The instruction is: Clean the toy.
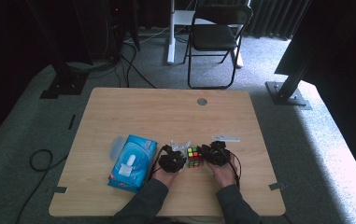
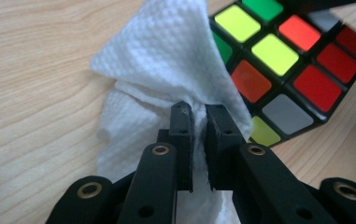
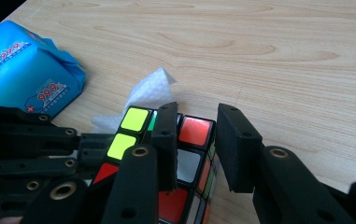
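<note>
Left tongs (image 2: 198,116) pinch upright wipe (image 2: 166,60); right tongs (image 3: 199,140) clamp tilted cube (image 3: 175,163).

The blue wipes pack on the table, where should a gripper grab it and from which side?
Best guess: take the wipes pack across its narrow width, coming straight down from above. It lies flat on the table, long axis running away from the person, so its long soft sides offer the jaws facing surfaces. Grip toward an end, clear of the white flap on top. Its left side is free; the left gripper sits close on the right.
</note>
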Available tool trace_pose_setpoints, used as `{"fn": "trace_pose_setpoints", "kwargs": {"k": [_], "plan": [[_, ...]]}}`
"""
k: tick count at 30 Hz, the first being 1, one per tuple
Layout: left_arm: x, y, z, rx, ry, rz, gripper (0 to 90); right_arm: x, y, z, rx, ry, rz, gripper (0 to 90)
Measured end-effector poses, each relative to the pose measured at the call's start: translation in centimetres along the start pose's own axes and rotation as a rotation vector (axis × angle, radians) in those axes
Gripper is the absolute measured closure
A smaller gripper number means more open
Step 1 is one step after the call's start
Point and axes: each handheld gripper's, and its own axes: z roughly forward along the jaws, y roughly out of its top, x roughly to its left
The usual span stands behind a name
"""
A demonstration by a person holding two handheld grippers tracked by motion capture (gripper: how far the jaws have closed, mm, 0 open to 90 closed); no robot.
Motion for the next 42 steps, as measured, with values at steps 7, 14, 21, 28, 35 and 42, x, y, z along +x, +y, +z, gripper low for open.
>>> {"fn": "trace_pose_setpoints", "kwargs": {"k": [7, 14, 21, 28, 35, 42], "plan": [[-0.9, 0.7, -2.7, -0.090, -0.032, 0.002, 82.3, 0.0, 0.0, 0.0, 0.000, 0.000, 0.000, 69.5], [-2.0, -0.4, -3.0, -0.084, -0.042, 0.017, 82.3, 0.0, 0.0, 0.0, 0.000, 0.000, 0.000, 69.8], [-1.9, -1.6, -1.2, -0.015, -0.010, 0.031, 82.4, 0.1, 0.0, 0.0, -0.001, -0.001, 0.000, 69.9], [-1.5, -1.7, -0.6, -0.006, 0.014, 0.034, 81.6, 0.3, -0.1, 0.0, -0.015, -0.021, -0.004, 70.2], [-0.1, -1.7, -1.4, -0.028, 0.060, -0.011, 81.0, 0.2, 0.2, 0.4, -0.031, -0.047, 0.005, 70.5], [1.3, -1.9, -1.9, -0.034, 0.077, -0.054, 80.6, 0.3, 0.3, -0.6, -0.066, -0.025, -0.005, 63.8]]}}
